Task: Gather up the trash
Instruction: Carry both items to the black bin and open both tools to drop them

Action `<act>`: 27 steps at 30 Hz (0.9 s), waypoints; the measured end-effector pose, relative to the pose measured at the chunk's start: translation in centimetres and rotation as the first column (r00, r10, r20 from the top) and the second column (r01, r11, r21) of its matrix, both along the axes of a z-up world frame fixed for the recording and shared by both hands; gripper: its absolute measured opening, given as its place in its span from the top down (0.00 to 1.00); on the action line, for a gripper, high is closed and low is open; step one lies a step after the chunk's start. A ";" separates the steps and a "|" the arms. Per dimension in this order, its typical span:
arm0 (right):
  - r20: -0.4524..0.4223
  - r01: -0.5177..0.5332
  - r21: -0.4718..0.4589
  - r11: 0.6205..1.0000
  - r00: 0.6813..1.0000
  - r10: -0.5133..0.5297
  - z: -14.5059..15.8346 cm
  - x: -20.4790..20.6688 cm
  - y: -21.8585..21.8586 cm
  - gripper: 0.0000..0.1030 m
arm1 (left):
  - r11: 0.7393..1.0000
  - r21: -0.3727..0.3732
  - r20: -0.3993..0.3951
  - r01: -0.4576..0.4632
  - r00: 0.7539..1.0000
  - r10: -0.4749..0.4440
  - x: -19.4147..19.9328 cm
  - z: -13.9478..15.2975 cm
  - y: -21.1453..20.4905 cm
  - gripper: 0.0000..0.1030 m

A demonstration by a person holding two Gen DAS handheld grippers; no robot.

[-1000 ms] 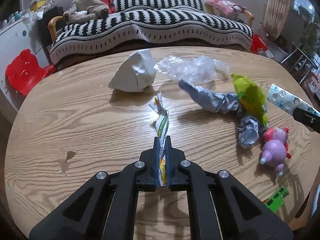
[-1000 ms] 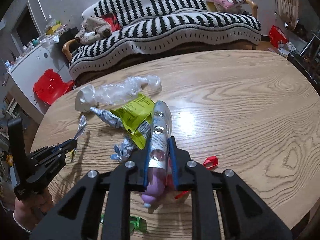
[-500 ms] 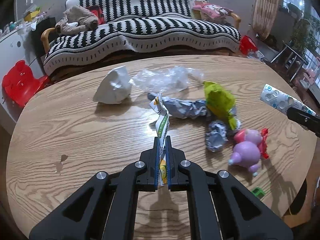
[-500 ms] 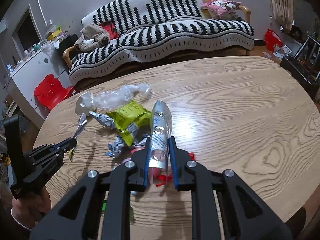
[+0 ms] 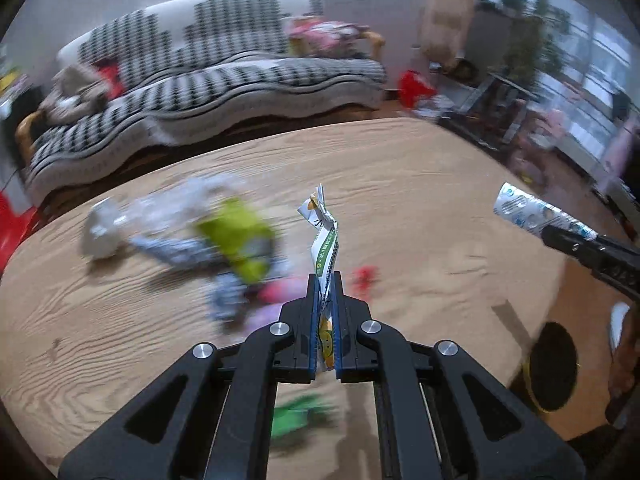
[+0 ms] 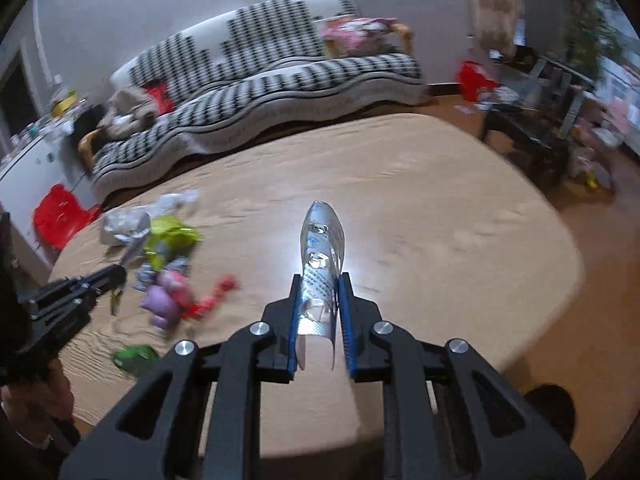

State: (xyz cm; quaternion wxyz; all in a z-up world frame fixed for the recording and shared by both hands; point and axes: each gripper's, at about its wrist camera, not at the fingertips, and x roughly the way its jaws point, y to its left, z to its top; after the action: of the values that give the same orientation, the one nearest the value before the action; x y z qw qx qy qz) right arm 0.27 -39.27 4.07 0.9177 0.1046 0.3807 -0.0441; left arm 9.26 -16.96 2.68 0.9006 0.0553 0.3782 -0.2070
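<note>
My left gripper (image 5: 325,280) is shut on a thin white, green and yellow wrapper (image 5: 326,236) that sticks up past its tips, held above the wooden table (image 5: 420,200). In the right wrist view my right gripper (image 6: 320,280) is shut on a curled silver blister pack (image 6: 322,248), also clear of the table. The left wrist view shows the right gripper (image 5: 560,240) and its blister pack (image 5: 520,210) at the right edge. More trash lies at the table's left: a green bag (image 5: 240,236), crumpled white paper (image 5: 100,232) and foil.
A pink pig toy (image 6: 166,296), a red scrap (image 6: 216,292) and a green toy (image 6: 134,356) lie near the front edge. A dark round container (image 5: 554,366) sits below the table's right edge. A striped sofa (image 6: 260,88) stands behind.
Both grippers have swung to the right and a little up with their items still held. The trash pile has slid to the left in both views, and the dark round container has come into sight.
</note>
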 end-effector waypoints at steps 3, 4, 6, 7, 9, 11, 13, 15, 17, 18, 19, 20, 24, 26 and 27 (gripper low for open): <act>-0.004 0.124 -0.012 0.992 0.992 -0.124 -0.3 -4.5 -5.2 0.83 | 0.993 -0.031 -0.006 0.117 0.993 -0.118 -2.2 0.1 -5.4 0.95; -0.008 0.158 -0.017 0.987 0.987 -0.158 -0.6 -5.9 -6.5 0.83 | 0.988 -0.039 -0.009 0.148 0.989 -0.149 -2.8 0.0 -6.8 0.95; -0.030 0.241 -0.019 0.970 0.970 -0.242 -1.5 -9.2 -9.8 0.83 | 0.972 -0.062 -0.019 0.229 0.973 -0.230 -4.3 -0.3 -10.4 0.95; -0.044 0.274 -0.020 0.962 0.961 -0.275 -2.0 -10.6 -11.0 0.83 | 0.959 -0.064 -0.022 0.275 0.961 -0.277 -5.4 -0.7 -12.5 0.95; -0.072 0.354 -0.018 0.935 0.932 -0.355 -2.7 -13.8 -13.9 0.83 | 0.934 -0.072 -0.032 0.350 0.935 -0.353 -7.2 -1.5 -15.8 0.95; -0.095 0.423 -0.018 0.906 0.901 -0.422 -3.3 -16.3 -15.9 0.83 | 0.901 -0.084 -0.057 0.426 0.901 -0.431 -9.3 -2.6 -19.2 0.95; -0.126 0.495 0.005 0.869 0.862 -0.491 -4.0 -19.1 -18.0 0.83 | 0.868 -0.100 -0.091 0.486 0.865 -0.494 -11.0 -3.9 -22.3 0.95; -0.161 0.542 0.028 0.840 0.832 -0.531 -4.8 -21.0 -19.5 0.83 | 0.834 -0.116 -0.132 0.539 0.824 -0.551 -12.4 -5.3 -25.0 0.95; -0.210 0.583 0.064 0.810 0.801 -0.560 -5.9 -23.0 -21.0 0.83 | 0.810 -0.130 -0.162 0.571 0.794 -0.586 -13.3 -6.3 -26.7 0.95; -0.226 0.600 0.081 0.796 0.788 -0.572 -6.3 -23.9 -21.6 0.83 | 0.794 -0.137 -0.186 0.593 0.771 -0.608 -14.0 -7.1 -28.0 0.95; -0.237 0.608 0.086 0.789 0.782 -0.577 -6.6 -24.3 -21.8 0.83 | 0.784 -0.138 -0.199 0.605 0.759 -0.620 -14.6 -7.6 -28.8 0.95; -0.251 0.618 0.092 0.781 0.773 -0.583 -6.9 -24.9 -22.1 0.83 | 0.773 -0.141 -0.216 0.619 0.743 -0.634 -15.2 -8.2 -29.7 0.95; -0.283 0.644 0.107 0.758 0.750 -0.598 -7.6 -26.3 -23.0 0.83 | 0.741 -0.146 -0.253 0.655 0.699 -0.668 -17.0 -9.7 -32.2 0.95; -0.290 0.646 0.106 0.756 0.747 -0.598 -7.9 -26.4 -23.1 0.83 | 0.729 -0.137 -0.258 0.671 0.687 -0.680 -17.6 -10.3 -33.1 0.95; -0.294 0.648 0.106 0.754 0.745 -0.599 -8.0 -26.5 -23.2 0.83 | 0.725 -0.134 -0.260 0.675 0.683 -0.683 -17.8 -10.3 -33.5 0.95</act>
State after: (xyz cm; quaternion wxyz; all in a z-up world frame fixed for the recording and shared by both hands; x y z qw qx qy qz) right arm -26.24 -62.44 -3.96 0.7804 0.3125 0.4344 -0.3234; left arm -8.50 -50.44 -7.65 0.6944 0.1481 0.4560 -0.5366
